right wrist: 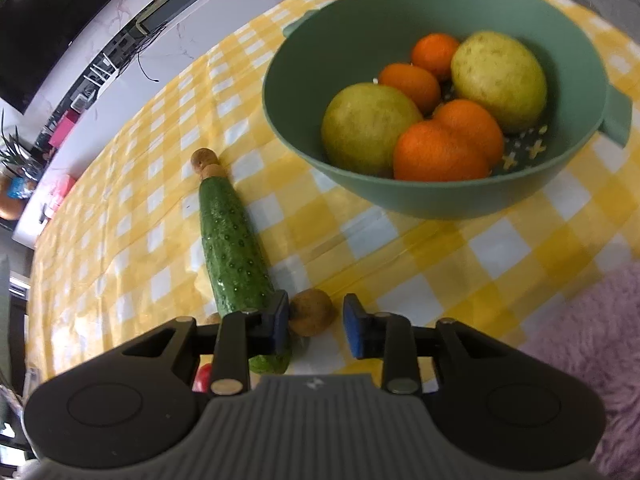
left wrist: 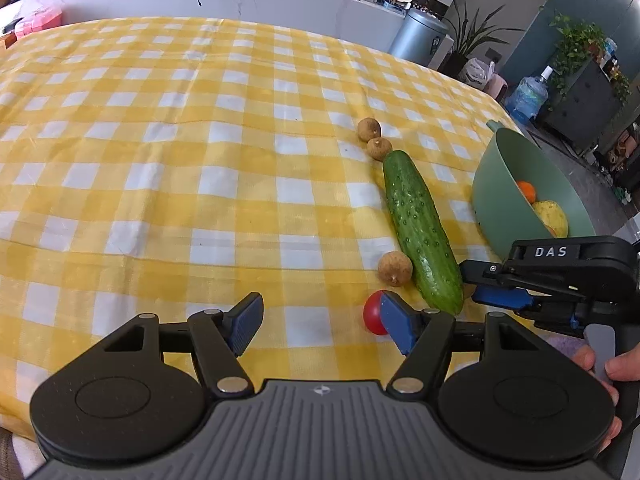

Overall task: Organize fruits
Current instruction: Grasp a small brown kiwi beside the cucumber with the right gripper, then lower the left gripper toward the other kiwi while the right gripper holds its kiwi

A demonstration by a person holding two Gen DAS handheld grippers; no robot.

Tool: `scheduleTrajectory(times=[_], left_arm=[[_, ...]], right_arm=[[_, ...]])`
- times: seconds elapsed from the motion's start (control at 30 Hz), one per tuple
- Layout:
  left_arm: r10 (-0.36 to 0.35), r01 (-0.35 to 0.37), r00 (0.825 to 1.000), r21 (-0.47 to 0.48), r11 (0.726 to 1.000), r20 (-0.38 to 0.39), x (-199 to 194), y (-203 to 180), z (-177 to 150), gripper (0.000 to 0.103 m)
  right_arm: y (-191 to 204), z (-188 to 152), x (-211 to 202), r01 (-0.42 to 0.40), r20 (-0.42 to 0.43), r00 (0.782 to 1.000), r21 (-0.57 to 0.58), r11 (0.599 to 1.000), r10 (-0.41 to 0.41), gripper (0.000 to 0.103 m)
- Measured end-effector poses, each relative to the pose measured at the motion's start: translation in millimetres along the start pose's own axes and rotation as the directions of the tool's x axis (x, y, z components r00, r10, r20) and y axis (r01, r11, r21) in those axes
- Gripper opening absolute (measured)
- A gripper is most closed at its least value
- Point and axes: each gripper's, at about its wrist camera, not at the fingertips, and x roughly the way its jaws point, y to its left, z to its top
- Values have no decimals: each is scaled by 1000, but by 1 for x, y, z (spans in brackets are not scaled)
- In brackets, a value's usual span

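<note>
One longan (right wrist: pixel 311 312) sits just ahead of the right fingers (right wrist: pixel 280 322), beside cucumber (right wrist: pixel 234 256).

Black plastic left gripper (left wrist: pixel 320 322) with blue ribbed pads; right gripper (left wrist: pixel 478 286) beside it (white "DAS" lettering), silver pivot screws.

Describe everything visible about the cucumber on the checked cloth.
The cucumber is dark green, bumpy-skinned and whole, lying flat on the yellow-and-white checked tablecloth, left of the green bowl. A small brown fruit meets its far tip; another sits against its near flank. The right tongs hover over its near end, apparently not gripping it.
</note>
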Motion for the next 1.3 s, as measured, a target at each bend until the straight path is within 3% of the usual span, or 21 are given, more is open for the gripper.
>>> scheduleTrajectory(times=[0.13, 0.23, 0.3, 0.37, 0.4, 0.53, 0.67, 0.77, 0.9, 1.0, 1.17, 1.3], left_arm=[[9, -9, 1000, -5, 1000, -9, 1, 2, 0, 79], [13, -14, 1000, -14, 1000, -18, 3, 3, 1, 79], [23, -23, 1000, -12, 1000, -18, 4, 3, 1, 79], [50, -50, 999, -5, 999, 1, 2, 2, 1, 78], [62, -62, 998, 1, 998, 10, 1, 2, 1, 78], [63, -63, 998, -16, 998, 21, -1, 5, 3, 78], [62, -62, 998, -10, 998, 22, -1, 4, 4, 78], [56, -56, 998, 7, 998, 31, -1, 2, 3, 78], [-37, 37, 999, 110, 993, 3, 9, -2, 3, 78], [-131, 130, 991, 111, 985, 2, 19, 5, 7, 76], [-218, 205, 974, 171, 964, 60, 22, 4, 20, 67], [-289, 286, 957, 110, 952, 5, 36, 12, 31, 49]], right_arm=[[-8, -3, -8, -19, 19, 1000, 39, 999, 18, 20], [-4, -3, -19, -5, 45, 999, -14, 1000, 6, 20], [10, -4, -19, 102, 44, 994, -138, 985, -97, 20], [27, -10, -15, 237, 79, 971, -253, 938, -224, 20], [32, -11, -12, 261, 83, 965, -281, 924, -247, 20], [40, -12, -7, 274, 86, 962, -312, 910, -260, 21], [32, -9, 0, 217, 22, 975, -269, 938, -219, 21], [27, -7, -2, 215, 37, 977, -228, 950, -212, 21], [27, -9, -6, 181, 53, 983, -234, 955, -173, 21], [22, -11, -14, 146, 77, 988, -212, 966, -133, 21], [15, -11, -15, 90, 56, 995, -190, 978, -81, 21], [15, -12, -11, 51, 41, 998, -193, 980, -44, 21]])
